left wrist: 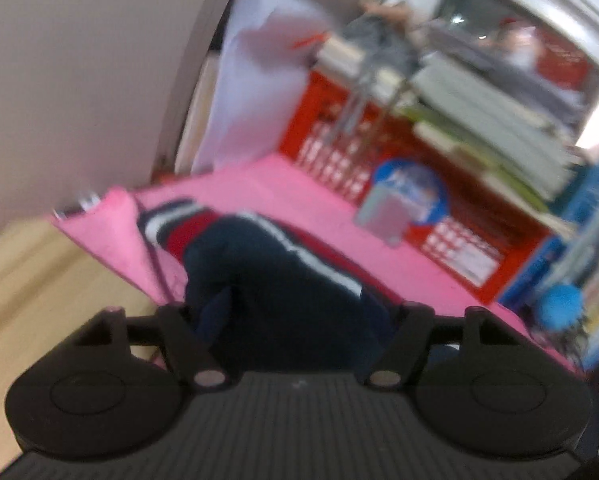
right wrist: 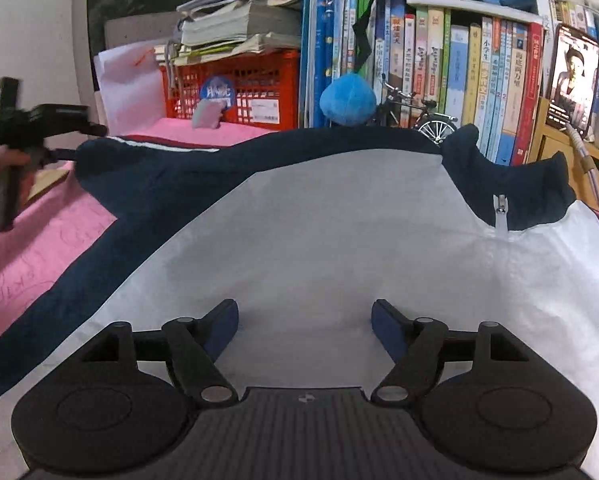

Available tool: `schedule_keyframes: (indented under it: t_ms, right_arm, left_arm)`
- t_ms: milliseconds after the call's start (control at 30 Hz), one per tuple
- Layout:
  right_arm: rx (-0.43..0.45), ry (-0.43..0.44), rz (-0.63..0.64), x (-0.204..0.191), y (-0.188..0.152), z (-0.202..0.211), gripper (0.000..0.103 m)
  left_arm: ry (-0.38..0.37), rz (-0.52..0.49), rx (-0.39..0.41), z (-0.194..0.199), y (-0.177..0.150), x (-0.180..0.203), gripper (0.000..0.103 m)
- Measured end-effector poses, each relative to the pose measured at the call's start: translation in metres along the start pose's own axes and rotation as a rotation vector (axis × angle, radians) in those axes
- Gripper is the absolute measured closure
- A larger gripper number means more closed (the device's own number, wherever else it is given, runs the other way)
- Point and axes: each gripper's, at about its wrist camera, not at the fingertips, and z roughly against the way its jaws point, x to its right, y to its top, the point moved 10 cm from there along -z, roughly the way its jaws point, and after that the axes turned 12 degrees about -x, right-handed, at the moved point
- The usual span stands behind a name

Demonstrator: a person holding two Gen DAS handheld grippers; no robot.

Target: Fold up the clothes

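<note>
A navy and white zip-neck jacket (right wrist: 339, 216) lies spread over the pink-covered table (right wrist: 31, 248), collar toward the back-edge books. The right gripper (right wrist: 304, 322) hovers above its white panel, jaws apart, empty. The left gripper (right wrist: 65, 122) holds the navy sleeve (left wrist: 275, 280) by the table's left edge; its view is blurred.

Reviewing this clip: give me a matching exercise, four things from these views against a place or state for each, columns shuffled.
1. jacket collar
2. right gripper
3. crate
4. blue plush ball

a. red, behind the pink cover
b. open above the white panel
c. navy, zipper at its base
d. in front of the upright books

Pairs: 1-c, 2-b, 3-a, 4-d
</note>
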Motion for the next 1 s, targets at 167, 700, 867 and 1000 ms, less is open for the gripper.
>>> schedule_keyframes:
  t_ms: [167, 700, 867, 1000]
  right_arm:
    - [-0.006, 0.007, 0.006, -0.001, 0.000, -0.001, 0.026]
    - [-0.018, 0.005, 0.023, -0.005, 0.001, -0.002, 0.020]
    - [-0.019, 0.006, 0.023, -0.006, 0.001, -0.002, 0.019]
    - [-0.019, 0.007, 0.025, -0.007, 0.001, -0.002, 0.018]
  left_arm:
    - [-0.005, 0.066, -0.031, -0.030, 0.013, -0.005, 0.102]
    - [0.033, -0.051, 0.005, -0.014, 0.056, -0.021, 0.084]
    - [-0.072, 0.075, -0.064, -0.011, 0.038, -0.036, 0.057]
    - [0.000, 0.011, 0.014, -0.010, 0.050, -0.038, 0.055]
